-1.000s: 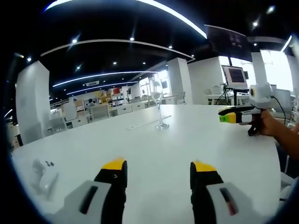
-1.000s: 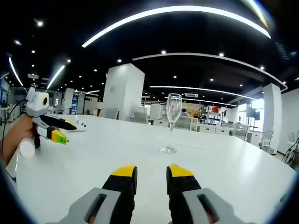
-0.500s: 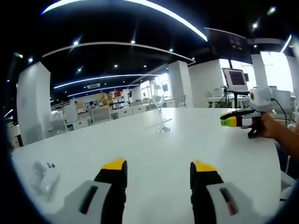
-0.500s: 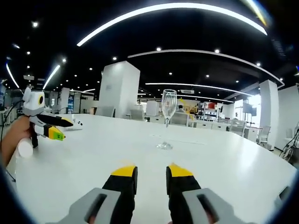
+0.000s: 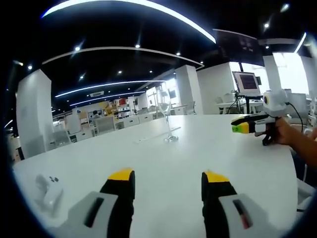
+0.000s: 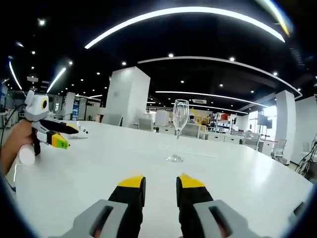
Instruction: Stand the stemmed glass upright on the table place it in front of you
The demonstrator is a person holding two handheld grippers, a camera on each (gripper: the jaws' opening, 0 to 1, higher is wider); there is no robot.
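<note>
**Stemmed glass upright on the tabletop, both grippers held back and empty**

In the left gripper view, the left gripper (image 5: 168,179) sits low over the white tabletop (image 5: 163,156) with its yellow-tipped fingers (image 5: 122,174) spread wide and nothing between them. The stemmed glass (image 5: 167,119) stands upright on its foot well beyond the fingers, roughly in line with the gap between them. To the right of the fingers and farther out, the right gripper (image 5: 243,125) comes into view, held by a hand (image 5: 283,133) above the tabletop, well apart from the glass. A small white device (image 5: 48,187) lies on the tabletop just left of the left finger.

In the right gripper view, the right gripper (image 6: 161,181) hangs over the tabletop (image 6: 237,173) with its fingers (image 6: 190,181) set narrow, a slim gap showing between them, gripping nothing. The stemmed glass (image 6: 178,130) stands upright straight ahead of the fingers, clear of them, its foot flat on the tabletop. Far to the left of the fingers, the left gripper (image 6: 62,136) is held by a hand (image 6: 15,148), its fingers apart and pointing toward the glass side, well apart from the glass.
</note>
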